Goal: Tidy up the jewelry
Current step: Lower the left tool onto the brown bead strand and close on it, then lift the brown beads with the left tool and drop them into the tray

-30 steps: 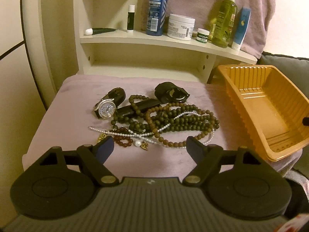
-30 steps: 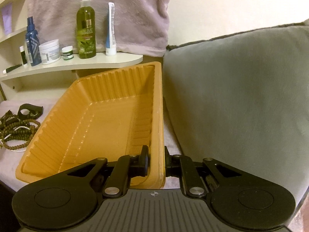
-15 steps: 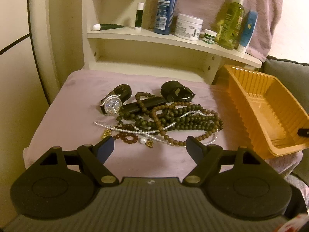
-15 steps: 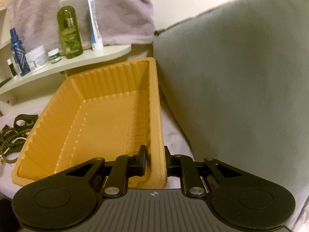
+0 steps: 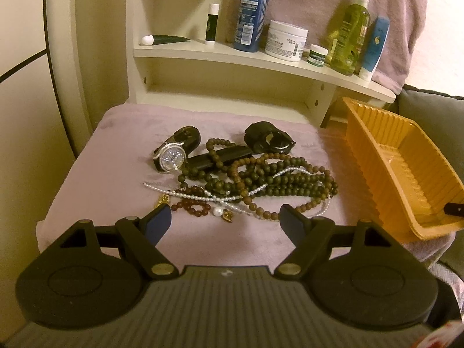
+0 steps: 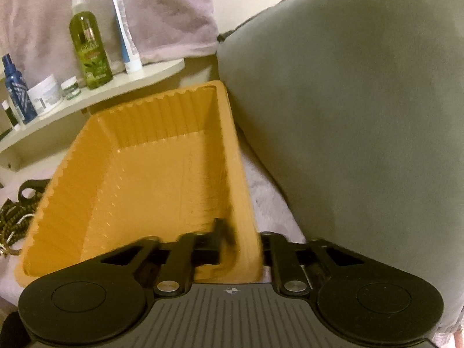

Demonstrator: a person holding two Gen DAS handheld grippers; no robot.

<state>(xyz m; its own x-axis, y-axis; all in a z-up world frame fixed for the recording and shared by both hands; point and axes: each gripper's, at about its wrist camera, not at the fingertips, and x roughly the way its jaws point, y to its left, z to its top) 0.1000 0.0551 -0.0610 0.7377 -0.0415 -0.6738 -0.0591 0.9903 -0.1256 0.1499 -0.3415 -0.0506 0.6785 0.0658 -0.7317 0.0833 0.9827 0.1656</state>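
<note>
- While my left gripper (image 5: 224, 221) hovers wide open and empty over the pink cloth (image 5: 116, 179), the jewelry pile (image 5: 249, 179) lies just beyond its fingertips.
- Within the pile I see a watch (image 5: 171, 158), dark bead strands and a pearl string, tangled together.
- My right gripper (image 6: 243, 239) has just been closing and now pinches the near right wall of the orange tray (image 6: 145, 179), one finger inside, one outside.
- From the left view, the tray sits right of the pile, apart from it, beside a grey cushion (image 6: 362, 116).

The jewelry (image 5: 249, 179) is heaped mid-table (image 5: 110, 191), the tray (image 5: 365, 156) set to its right. A cushion (image 6: 362, 110) is placed right of the tray; a shelf (image 5: 261, 58) of bottles is mounted behind.
</note>
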